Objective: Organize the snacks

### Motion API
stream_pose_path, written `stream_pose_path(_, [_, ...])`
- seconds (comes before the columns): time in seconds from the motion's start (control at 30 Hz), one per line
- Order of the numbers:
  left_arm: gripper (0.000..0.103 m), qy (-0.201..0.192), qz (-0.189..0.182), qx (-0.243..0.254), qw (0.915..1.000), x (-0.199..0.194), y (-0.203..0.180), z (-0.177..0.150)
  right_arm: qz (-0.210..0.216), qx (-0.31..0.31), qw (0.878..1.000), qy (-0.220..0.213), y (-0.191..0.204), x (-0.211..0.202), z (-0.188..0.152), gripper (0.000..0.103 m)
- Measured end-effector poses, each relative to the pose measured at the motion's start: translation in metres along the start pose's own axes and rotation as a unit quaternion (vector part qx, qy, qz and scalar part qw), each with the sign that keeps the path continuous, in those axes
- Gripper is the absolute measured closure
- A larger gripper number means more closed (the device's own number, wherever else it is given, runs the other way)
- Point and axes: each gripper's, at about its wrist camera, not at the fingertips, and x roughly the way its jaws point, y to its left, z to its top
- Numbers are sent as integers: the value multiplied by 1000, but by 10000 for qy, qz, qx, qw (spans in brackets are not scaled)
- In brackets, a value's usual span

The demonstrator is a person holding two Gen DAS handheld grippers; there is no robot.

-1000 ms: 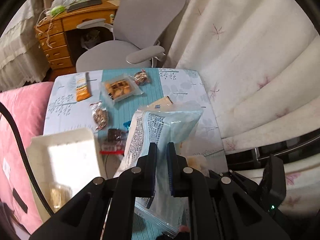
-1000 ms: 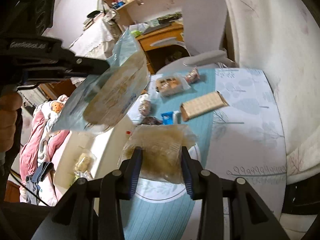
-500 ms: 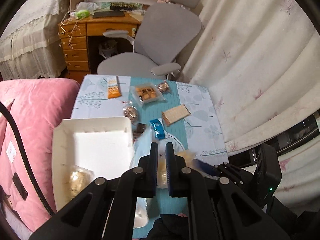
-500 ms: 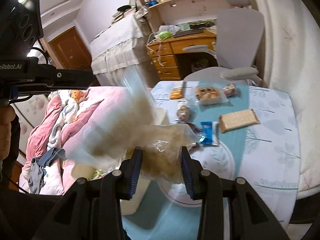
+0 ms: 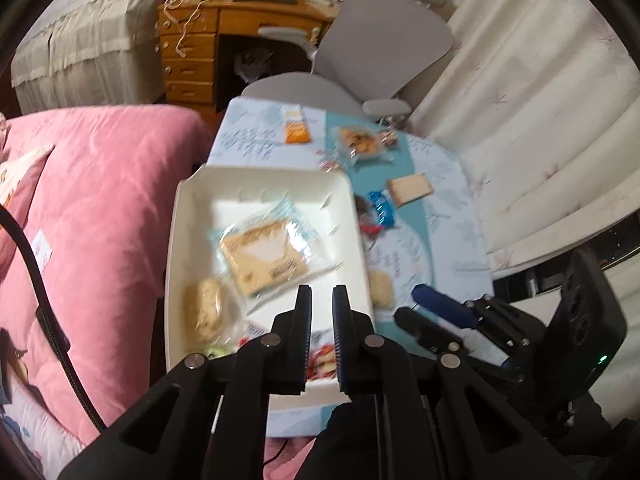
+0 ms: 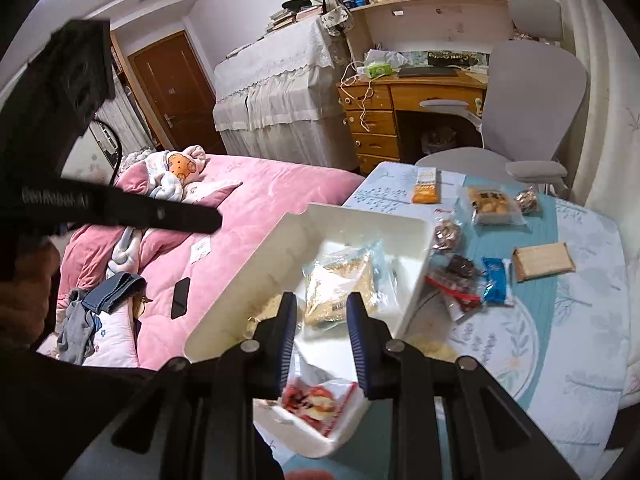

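Note:
A white tray (image 5: 176, 240) (image 6: 360, 212) sits on the table's left side. In it lie a light blue cracker bag (image 5: 264, 252) (image 6: 344, 288), a round cookie pack (image 5: 208, 308) and a red-and-white pack (image 5: 320, 360) (image 6: 316, 396). My left gripper (image 5: 322, 300) hangs over the tray's near end, shut, with nothing in it. My right gripper (image 6: 322, 320) (image 5: 408, 304) is over the tray's near right rim; its jaws are closing with nothing between them. A beige snack pack (image 5: 380, 288) (image 6: 432, 346) lies on the table just right of the tray.
Farther along the table (image 6: 580, 340) lie an orange bar (image 6: 426, 186), a cookie bag (image 6: 492, 202), a wafer pack (image 6: 542, 260) and a blue wrapper (image 6: 496, 280). A pink bed (image 5: 100, 220) borders the left, a grey chair (image 5: 380, 52) and wooden desk the far end, curtains the right.
Both grippers swung left over the tray. The light blue bag left my left gripper and lies in the tray. The beige pack is out of my right jaws, which have narrowed.

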Motion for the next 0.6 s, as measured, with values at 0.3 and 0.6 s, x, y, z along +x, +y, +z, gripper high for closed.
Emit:
stream_pose_path(0.3, [70, 439, 135, 1, 9989, 21, 47, -21, -244, 476, 9983, 249, 33, 20, -23, 77])
stream_pose_path(0.6, [35, 504, 127, 296, 9982, 35, 46, -37, -781, 1257, 9883, 373, 37, 18, -57, 77])
